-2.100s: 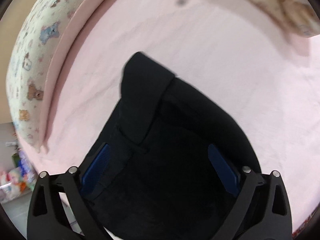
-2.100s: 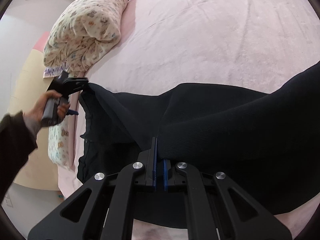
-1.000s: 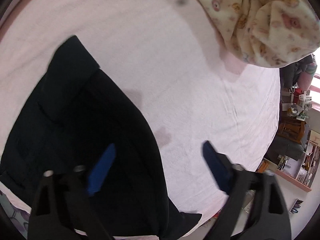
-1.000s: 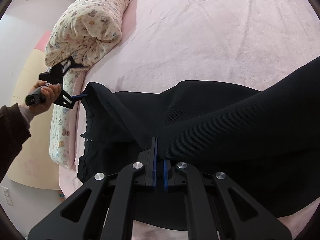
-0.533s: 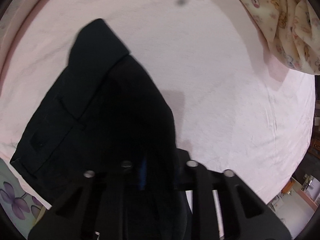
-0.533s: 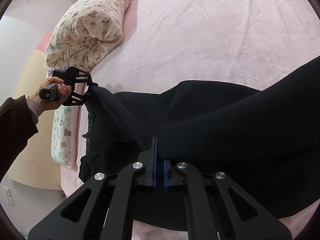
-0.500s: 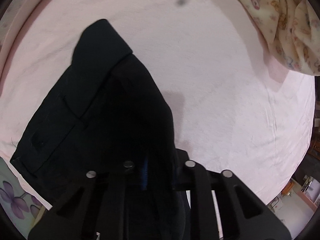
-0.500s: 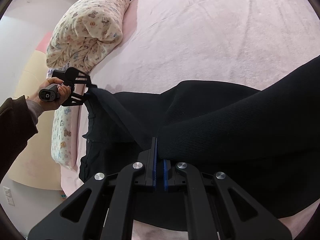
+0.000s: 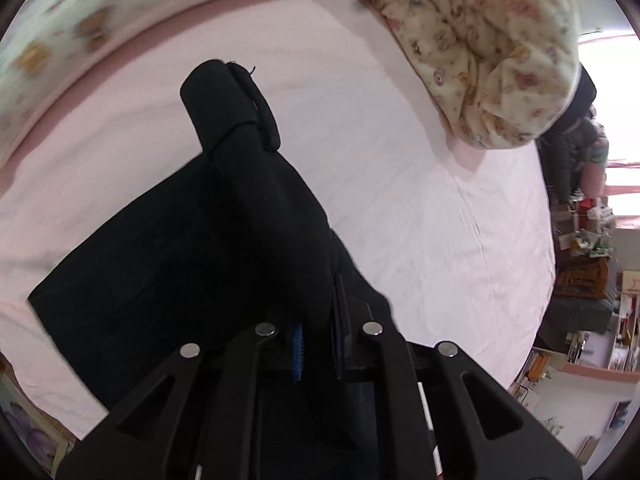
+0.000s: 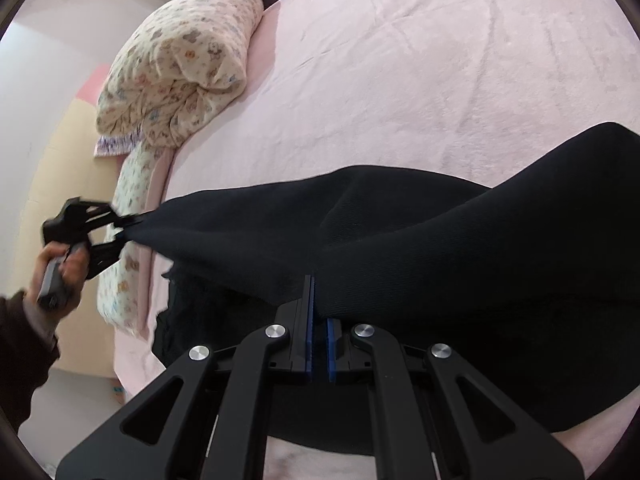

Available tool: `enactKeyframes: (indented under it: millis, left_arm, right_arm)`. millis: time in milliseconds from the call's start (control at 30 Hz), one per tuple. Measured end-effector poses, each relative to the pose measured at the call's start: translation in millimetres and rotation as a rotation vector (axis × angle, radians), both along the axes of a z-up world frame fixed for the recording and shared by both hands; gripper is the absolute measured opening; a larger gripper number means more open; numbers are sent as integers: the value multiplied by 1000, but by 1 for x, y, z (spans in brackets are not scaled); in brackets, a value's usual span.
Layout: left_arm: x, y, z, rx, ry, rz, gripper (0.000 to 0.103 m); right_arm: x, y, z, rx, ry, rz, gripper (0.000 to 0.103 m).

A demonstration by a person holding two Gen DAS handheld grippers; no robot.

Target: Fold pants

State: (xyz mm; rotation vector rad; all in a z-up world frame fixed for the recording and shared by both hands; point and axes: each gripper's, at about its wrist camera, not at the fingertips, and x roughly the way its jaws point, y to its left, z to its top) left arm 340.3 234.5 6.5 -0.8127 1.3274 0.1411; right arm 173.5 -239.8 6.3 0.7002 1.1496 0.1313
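Black pants (image 9: 208, 248) lie on a pink bed sheet (image 9: 420, 208). In the left wrist view my left gripper (image 9: 316, 312) is shut on a bunched fold of the black cloth, which rises from between the jaws toward the waistband end (image 9: 224, 100). In the right wrist view my right gripper (image 10: 318, 304) is shut on a fold of the pants (image 10: 440, 248) near the front edge. The same view shows the left gripper (image 10: 124, 226) at the far left, held by a hand, pulling a stretched length of the cloth taut off the bed.
A rolled floral quilt (image 9: 488, 52) lies on the bed beyond the pants, also seen as the quilt (image 10: 180, 80) in the right wrist view. A patterned pillow (image 10: 124, 256) lines the bed's left edge. Shelves and clutter (image 9: 592, 280) stand past the bed's right side.
My left gripper went from open over the pants to shut on a fold, then lifted and drew the cloth out to the left until it stretched taut. The right gripper kept its hold and place.
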Motion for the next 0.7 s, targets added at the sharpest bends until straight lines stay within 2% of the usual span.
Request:
enactKeyframes:
  millis: [133, 200, 367, 533, 600, 633, 700]
  left_arm:
    - [-52, 9, -3, 37, -26, -1, 9]
    - [-92, 26, -5, 51, -23, 21, 9]
    - [-136, 31, -28, 101, -30, 55, 8]
    - [-175, 39, -29, 140, -61, 123, 8]
    - [-193, 44, -40, 174, -18, 146, 7]
    - [-199, 48, -49, 216, 26, 162, 3]
    - [-209, 58, -66, 206, 87, 215, 2]
  right_arm:
    - [-17, 6, 0, -21, 8, 21, 5]
    - [-27, 10, -2, -30, 19, 34, 5]
    - [-48, 23, -5, -74, 30, 72, 5]
    - [-68, 39, -17, -126, 61, 110, 5]
    - [-77, 48, -34, -171, 110, 141, 5]
    - [-80, 51, -43, -184, 133, 157, 5]
    - [-84, 52, -47, -190, 151, 172, 6]
